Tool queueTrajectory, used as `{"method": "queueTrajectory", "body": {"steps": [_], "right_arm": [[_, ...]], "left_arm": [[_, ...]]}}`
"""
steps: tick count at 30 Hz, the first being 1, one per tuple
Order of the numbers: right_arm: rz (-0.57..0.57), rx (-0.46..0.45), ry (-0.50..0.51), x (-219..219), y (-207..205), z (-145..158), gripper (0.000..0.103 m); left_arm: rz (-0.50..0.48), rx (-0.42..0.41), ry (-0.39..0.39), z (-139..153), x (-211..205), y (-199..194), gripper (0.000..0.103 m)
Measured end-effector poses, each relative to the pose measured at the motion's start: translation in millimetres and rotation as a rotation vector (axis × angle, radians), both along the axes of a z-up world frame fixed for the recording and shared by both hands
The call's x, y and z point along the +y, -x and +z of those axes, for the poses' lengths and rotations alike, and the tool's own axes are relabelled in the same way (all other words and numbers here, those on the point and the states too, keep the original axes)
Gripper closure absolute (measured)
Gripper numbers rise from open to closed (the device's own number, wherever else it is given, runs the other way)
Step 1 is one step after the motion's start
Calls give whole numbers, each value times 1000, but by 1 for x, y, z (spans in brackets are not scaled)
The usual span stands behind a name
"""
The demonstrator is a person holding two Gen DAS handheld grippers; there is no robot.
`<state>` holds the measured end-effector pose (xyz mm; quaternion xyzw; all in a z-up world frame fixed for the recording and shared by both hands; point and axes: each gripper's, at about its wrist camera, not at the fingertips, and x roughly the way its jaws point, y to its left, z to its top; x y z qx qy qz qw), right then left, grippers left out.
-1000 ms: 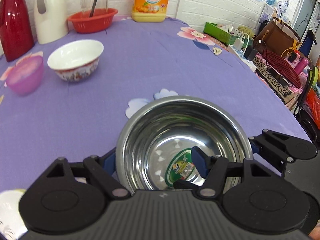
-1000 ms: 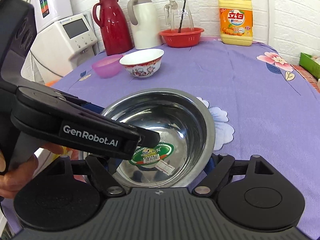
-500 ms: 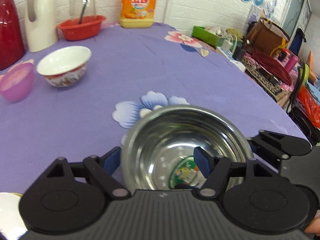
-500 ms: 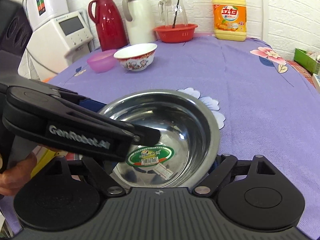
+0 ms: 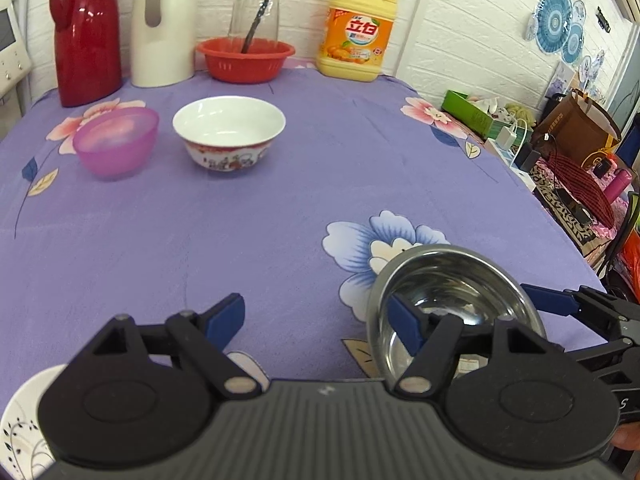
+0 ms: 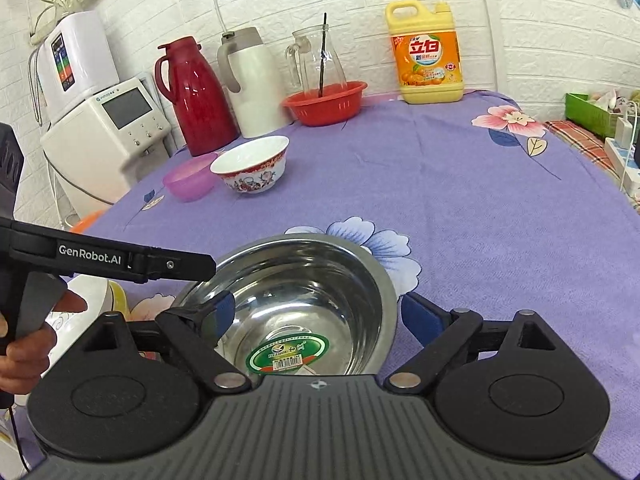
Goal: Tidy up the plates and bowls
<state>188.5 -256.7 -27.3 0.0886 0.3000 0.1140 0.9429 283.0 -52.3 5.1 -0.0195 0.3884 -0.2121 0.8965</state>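
Observation:
A steel bowl [image 6: 304,292] with a green sticker sits on the purple tablecloth near the front edge; it also shows in the left wrist view [image 5: 456,296]. My right gripper [image 6: 316,312] is open, its fingers on either side of the bowl. My left gripper [image 5: 320,320] is open; its right finger [image 5: 404,324] sits inside the bowl's rim and its left finger is over bare cloth. A white patterned bowl [image 5: 229,134] and a pink bowl [image 5: 116,142] stand farther back. A white plate [image 5: 20,420] lies at the lower left.
At the back stand a red thermos [image 5: 86,32], a white jug [image 5: 162,24], a red basket [image 5: 245,58] with a glass pitcher, and a yellow detergent bottle [image 5: 356,32]. The table's right edge [image 5: 560,232] drops to clutter. A water dispenser [image 6: 108,136] stands left.
My left gripper has shifted left and pulled back, so the steel bowl now sits at its right finger instead of between both. The bowl rests near the blue flower print.

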Motion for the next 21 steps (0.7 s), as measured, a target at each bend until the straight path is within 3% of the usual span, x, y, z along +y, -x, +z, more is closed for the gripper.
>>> {"method": "queueTrajectory", "body": {"steps": [4,9,14,21], "right_arm": [[17,-2,18,3,-5,9,0],[43,-76,45,0,-26,46,0],[59,-113,50,2,-67,75,0],[128,-39,181,33,-137,63,0]], "left_arm": [[14,3,22,5,7,-6,32],[59,-42,61,27,19,-21,32],[133,-54,152,43,32,-47,32],[263,22,239,30,47,-96,32]]}}
